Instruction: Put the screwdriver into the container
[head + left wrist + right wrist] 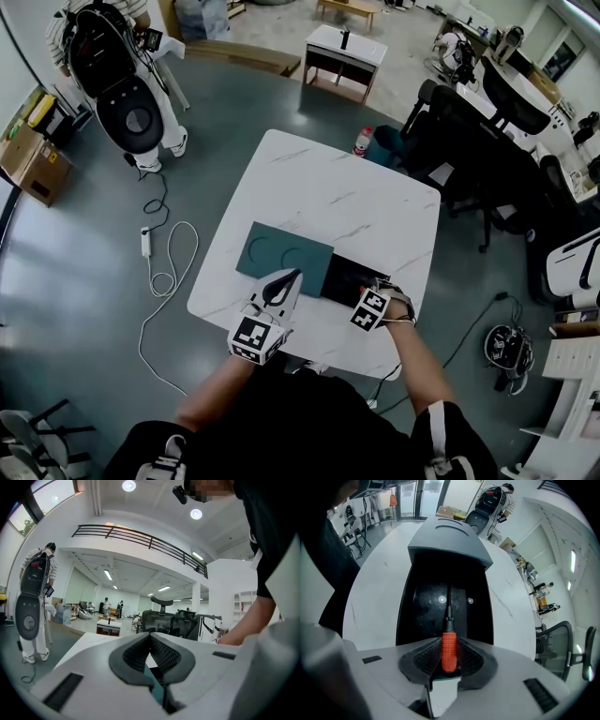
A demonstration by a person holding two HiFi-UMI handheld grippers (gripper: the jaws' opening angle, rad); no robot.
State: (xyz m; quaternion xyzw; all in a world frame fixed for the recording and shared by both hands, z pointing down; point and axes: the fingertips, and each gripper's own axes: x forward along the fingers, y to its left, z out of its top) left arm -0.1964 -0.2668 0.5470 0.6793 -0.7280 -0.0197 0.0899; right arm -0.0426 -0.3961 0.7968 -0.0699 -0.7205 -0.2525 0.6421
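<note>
- The right gripper (pixel 449 640) clamps the screwdriver (pixel 448 652) by its orange handle.
- The left gripper (pixel 150 635) is closed and empty.
- The shaft hangs over the black container (pixel 421 606). This looks like the placing step; next it needs lowering inside and releasing.

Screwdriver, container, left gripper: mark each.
screwdriver (pixel 449 651), right gripper view, orange handle between the jaws.
container (pixel 423 603), right gripper view, black floor left of the shaft.
left gripper (pixel 150 635), left gripper view, where the jaw tips meet.

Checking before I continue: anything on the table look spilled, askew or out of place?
Nothing stands out. The right gripper holds the screwdriver pointing into the black container; the teal lid lies flat beside it.
</note>
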